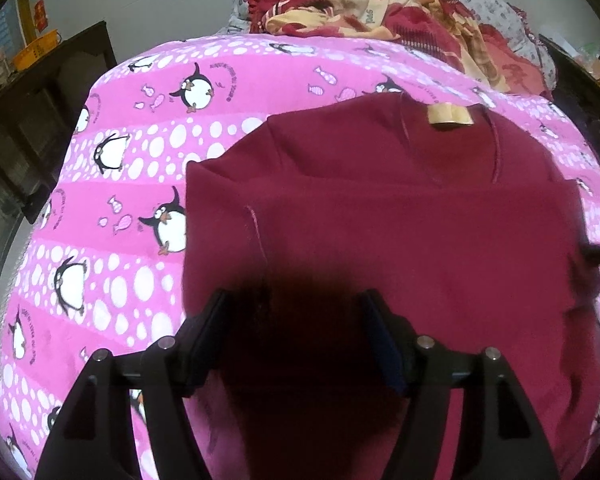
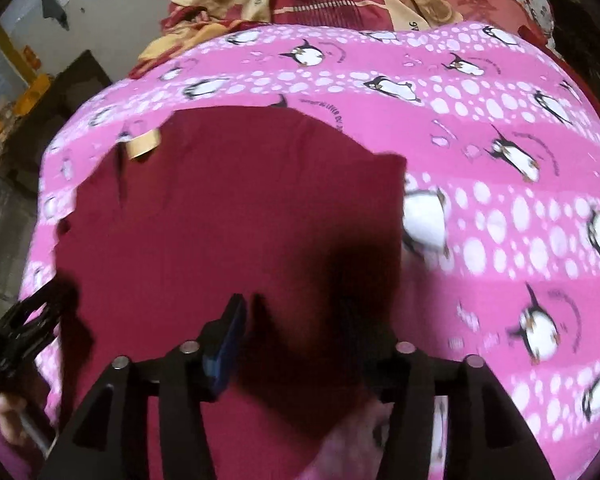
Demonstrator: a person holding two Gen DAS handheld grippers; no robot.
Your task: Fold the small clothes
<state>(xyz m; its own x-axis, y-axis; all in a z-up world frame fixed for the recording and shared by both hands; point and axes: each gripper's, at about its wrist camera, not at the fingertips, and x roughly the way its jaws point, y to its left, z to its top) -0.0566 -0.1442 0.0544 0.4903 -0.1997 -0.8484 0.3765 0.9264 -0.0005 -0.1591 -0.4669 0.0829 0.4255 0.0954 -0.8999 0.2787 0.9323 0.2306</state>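
Note:
A dark red garment (image 1: pixel 400 232) with a tan neck label (image 1: pixel 450 114) lies flat on the pink penguin-print bed cover (image 1: pixel 120 160). Its lower part is folded up over the body. My left gripper (image 1: pixel 296 304) is open, its jaws wide apart just above the garment's near left part, holding nothing. In the right wrist view the garment (image 2: pixel 228 208) and label (image 2: pixel 142 144) show too. My right gripper (image 2: pixel 296 312) is open over the garment's near right part, empty. The left gripper (image 2: pixel 28 320) appears at that view's left edge.
A crumpled red and yellow blanket (image 1: pixel 364 12) lies piled at the far end of the bed. Dark wooden furniture (image 1: pixel 40 120) stands to the left of the bed. The pink cover (image 2: pixel 520 220) stretches to the right of the garment.

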